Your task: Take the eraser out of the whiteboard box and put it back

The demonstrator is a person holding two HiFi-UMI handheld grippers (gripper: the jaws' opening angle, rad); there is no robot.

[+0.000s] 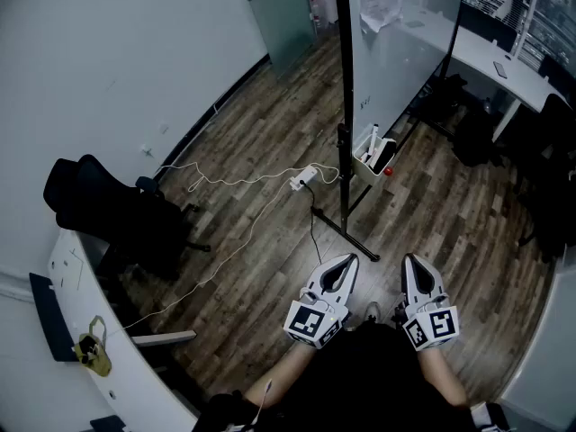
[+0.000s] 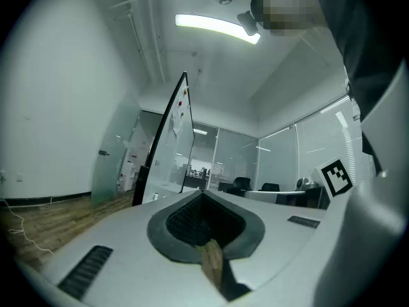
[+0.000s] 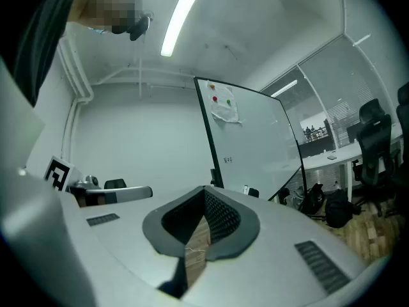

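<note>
We are standing well back from the whiteboard point(image 1: 396, 43); the task is not yet starting. Left gripper point(image 1: 346, 259) and right gripper point(image 1: 410, 259) are hovering near us, fingers pressed together, holding nothing. The eraser point(image 1: 383, 157) is seemingly sitting in the far box point(image 1: 367, 162), untouched.

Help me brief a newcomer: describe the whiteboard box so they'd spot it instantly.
Find the whiteboard standing on the wood floor. At its bottom edge, beside the black post, hangs the white box. Unlike the power strip lying nearby, it's raised and open-topped.
</note>
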